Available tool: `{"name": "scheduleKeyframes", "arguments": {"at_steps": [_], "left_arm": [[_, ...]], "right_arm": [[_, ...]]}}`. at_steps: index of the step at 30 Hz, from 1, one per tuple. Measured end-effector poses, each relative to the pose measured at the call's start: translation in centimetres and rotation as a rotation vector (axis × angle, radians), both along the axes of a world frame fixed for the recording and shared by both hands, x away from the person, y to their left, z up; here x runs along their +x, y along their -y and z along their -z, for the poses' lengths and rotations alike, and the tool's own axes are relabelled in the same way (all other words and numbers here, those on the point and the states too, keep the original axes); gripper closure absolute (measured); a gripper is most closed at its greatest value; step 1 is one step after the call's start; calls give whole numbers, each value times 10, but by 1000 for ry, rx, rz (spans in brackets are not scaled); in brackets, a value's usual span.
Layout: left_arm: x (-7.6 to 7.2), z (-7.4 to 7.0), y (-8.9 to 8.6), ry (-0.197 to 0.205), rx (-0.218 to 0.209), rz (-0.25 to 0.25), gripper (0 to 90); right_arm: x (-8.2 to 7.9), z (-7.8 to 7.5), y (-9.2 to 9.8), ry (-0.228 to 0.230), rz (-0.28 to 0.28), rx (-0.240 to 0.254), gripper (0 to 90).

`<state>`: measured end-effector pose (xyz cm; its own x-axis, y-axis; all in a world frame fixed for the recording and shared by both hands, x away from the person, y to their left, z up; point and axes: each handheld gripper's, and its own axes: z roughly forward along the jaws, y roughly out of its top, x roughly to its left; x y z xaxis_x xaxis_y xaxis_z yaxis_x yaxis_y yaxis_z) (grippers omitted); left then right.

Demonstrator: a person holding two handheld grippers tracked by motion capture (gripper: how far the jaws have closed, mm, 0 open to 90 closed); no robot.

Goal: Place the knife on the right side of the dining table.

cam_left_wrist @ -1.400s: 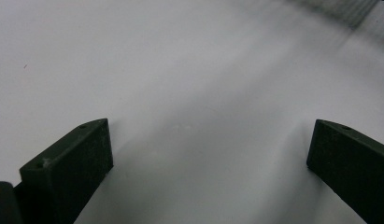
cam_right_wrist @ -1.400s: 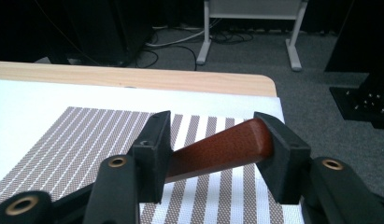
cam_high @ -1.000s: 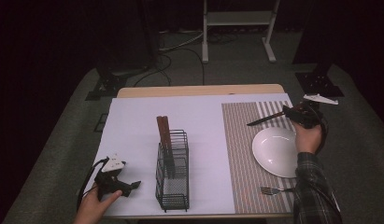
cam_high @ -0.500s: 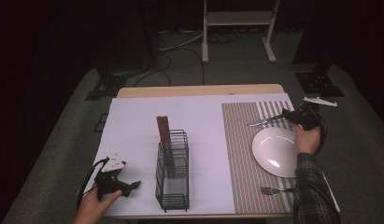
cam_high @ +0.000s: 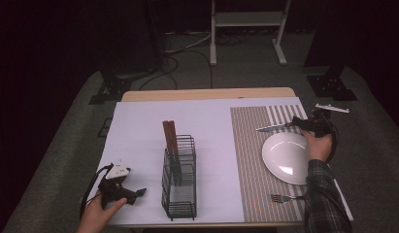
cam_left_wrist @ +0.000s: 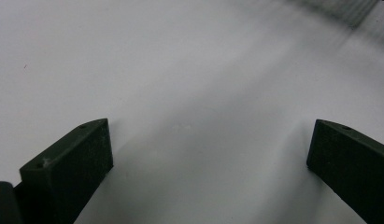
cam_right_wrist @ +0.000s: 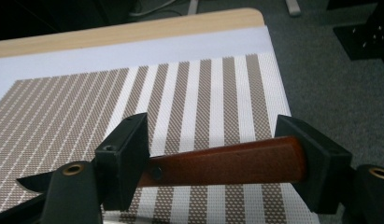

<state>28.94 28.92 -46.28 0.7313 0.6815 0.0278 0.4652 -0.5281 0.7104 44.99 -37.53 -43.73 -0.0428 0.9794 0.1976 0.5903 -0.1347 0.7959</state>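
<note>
A knife with a red-brown handle [cam_right_wrist: 227,161] lies flat on the striped placemat [cam_high: 250,155], just beyond the white plate [cam_high: 287,158], blade [cam_high: 272,128] pointing left. My right gripper [cam_high: 304,124] hovers low over the handle. Its jaws have just been opening and now stand apart; the handle runs crosswise between them and the pads [cam_right_wrist: 126,154] do not press on it. My left gripper [cam_high: 139,193] rests at the near left of the white table cover, jaws wide open [cam_left_wrist: 208,140], with nothing between them.
A black wire rack [cam_high: 179,177] stands near the middle front with two brown handles [cam_high: 170,138] sticking up from it. A fork [cam_high: 284,198] lies on the placemat in front of the plate. The table's right edge is close to my right hand.
My right gripper has sunk a little with the knife, bringing it down onto the placemat, and its jaws have spread apart. The left gripper has stayed put.
</note>
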Motion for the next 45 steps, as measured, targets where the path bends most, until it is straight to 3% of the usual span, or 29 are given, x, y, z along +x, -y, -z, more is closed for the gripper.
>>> {"name": "scheduleKeyframes", "arguments": {"at_steps": [11, 14, 18, 25, 29, 32, 34, 37, 45], "left_arm": [[0, 0, 0, 0, 0, 0, 0], [0, 0, 0, 0, 0, 0, 0], [0, 0, 0, 0, 0, 0, 0], [0, 0, 0, 0, 0, 0, 0], [0, 0, 0, 0, 0, 0, 0], [0, 0, 0, 1, 1, 0, 0], [0, 0, 0, 2, 1, 0, 0], [0, 0, 0, 2, 1, 0, 0], [0, 0, 0, 1, 0, -1, 0]], "right_arm": [[4, 8, 4, -50, 16, 14, 248], [5, 12, 4, -83, 28, -22, 248], [6, 12, 4, -88, 30, -27, 249], [2, 6, 7, -61, 55, -46, 239], [-5, 2, 2, -30, 28, -75, 233], [-14, 0, -13, -14, -38, -119, 221], [-15, 0, -17, -15, -53, -126, 214], [-23, -5, -33, -9, -126, -151, 200], [-50, -18, -70, 21, -310, -109, 181]]}}
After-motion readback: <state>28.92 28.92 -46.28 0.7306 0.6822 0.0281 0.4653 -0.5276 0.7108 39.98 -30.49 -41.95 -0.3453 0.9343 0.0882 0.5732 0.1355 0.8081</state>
